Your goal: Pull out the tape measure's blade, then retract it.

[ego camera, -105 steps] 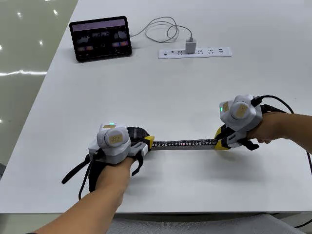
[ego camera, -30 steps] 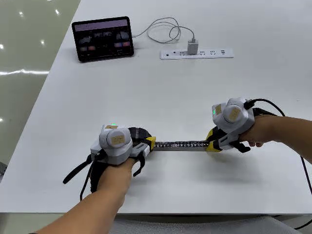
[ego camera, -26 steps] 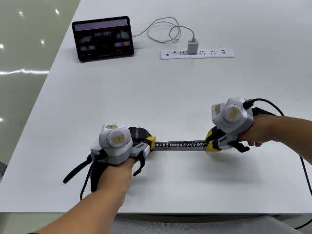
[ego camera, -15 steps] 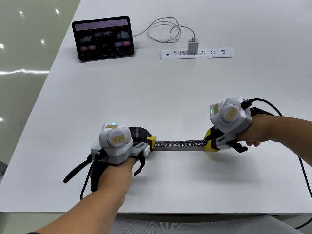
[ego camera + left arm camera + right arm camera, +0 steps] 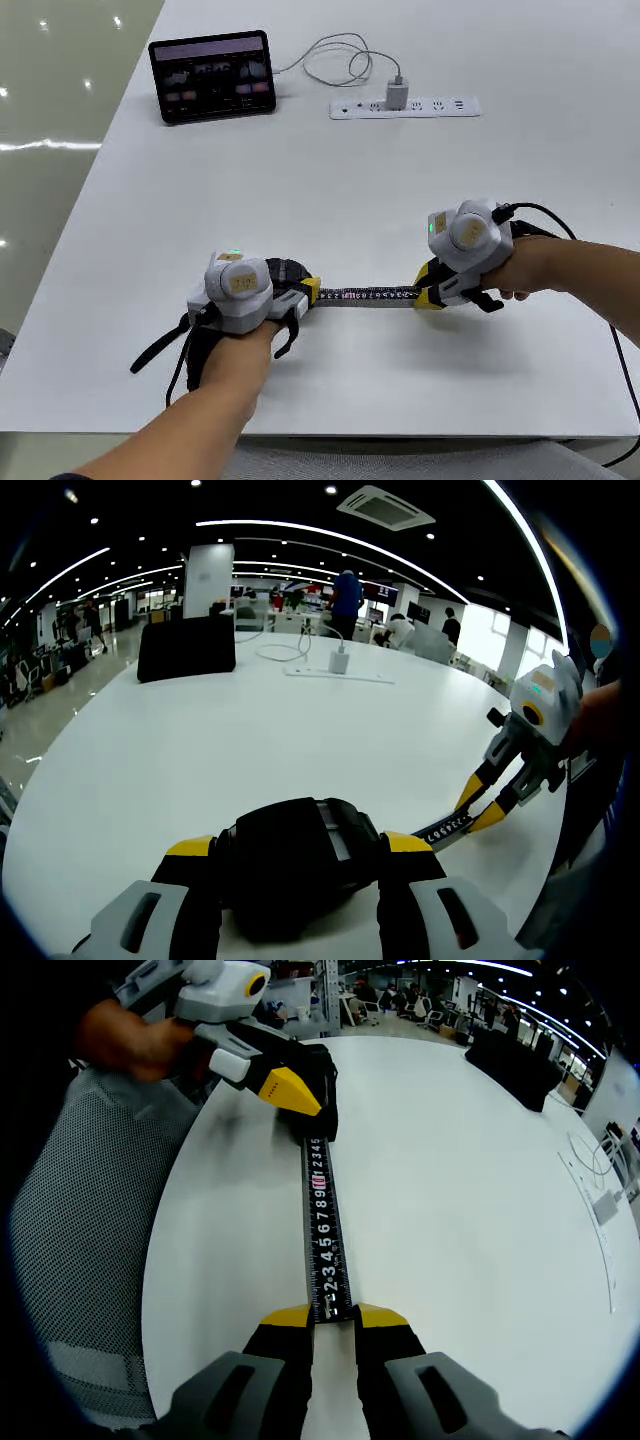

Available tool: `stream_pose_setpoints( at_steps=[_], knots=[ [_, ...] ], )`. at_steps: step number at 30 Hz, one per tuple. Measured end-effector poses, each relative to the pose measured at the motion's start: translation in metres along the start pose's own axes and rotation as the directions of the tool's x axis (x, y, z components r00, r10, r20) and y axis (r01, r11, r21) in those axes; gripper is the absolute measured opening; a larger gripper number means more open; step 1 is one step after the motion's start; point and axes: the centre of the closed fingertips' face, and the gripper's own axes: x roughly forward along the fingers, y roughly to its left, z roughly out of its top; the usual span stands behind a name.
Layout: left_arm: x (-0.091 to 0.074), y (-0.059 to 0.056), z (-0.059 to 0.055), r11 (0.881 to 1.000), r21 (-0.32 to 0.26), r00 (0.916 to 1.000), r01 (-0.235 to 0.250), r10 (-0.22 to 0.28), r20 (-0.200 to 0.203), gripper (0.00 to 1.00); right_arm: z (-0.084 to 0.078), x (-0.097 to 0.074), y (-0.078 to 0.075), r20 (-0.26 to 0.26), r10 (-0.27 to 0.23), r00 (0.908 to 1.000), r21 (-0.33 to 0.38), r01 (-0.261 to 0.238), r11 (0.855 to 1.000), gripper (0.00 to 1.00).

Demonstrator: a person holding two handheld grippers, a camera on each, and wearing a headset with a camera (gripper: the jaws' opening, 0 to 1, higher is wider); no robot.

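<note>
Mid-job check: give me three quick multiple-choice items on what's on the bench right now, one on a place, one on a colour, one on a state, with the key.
1. In the head view, where does the tablet stand against the power strip?
A. to its left
B. to its right
C. on top of it

2. What colour is the tape measure's case?
A. red
B. black
C. white

3. What state is the blade in?
A. wound fully in
B. lying loose, off the case
C. drawn out from the case to the right gripper

Key:
1 A, the tablet sits left of the strip, apart from it.
2 B, the left gripper clamps a black body between its jaws.
3 C, the right gripper view shows the numbered blade running from its shut jaws to the case.
</note>
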Motion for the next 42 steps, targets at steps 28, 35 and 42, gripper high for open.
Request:
stream_pose_setpoints(
  at_steps=[28, 35, 42],
  knots=[
    [0.000, 0.000, -0.001, 1.000, 0.000, 1.0000, 0.002, -0.002, -0.006, 0.59, 0.012, 0.006, 0.001, 0.023, -0.001, 0.9997, -0.013, 0.001, 1.000, 0.11],
    [-0.001, 0.000, -0.001, 1.000, -0.012, 1.0000, 0.005, -0.005, 0.000, 0.59, 0.014, 0.008, 0.001, 0.029, 0.000, 0.9996, -0.010, 0.001, 1.000, 0.11],
    [-0.001, 0.001, -0.001, 1.000, -0.008, 1.0000, 0.004, -0.004, -0.003, 0.59, 0.018, 0.011, 0.001, 0.032, -0.002, 0.9995, -0.009, 0.003, 1.000, 0.11]
  ],
)
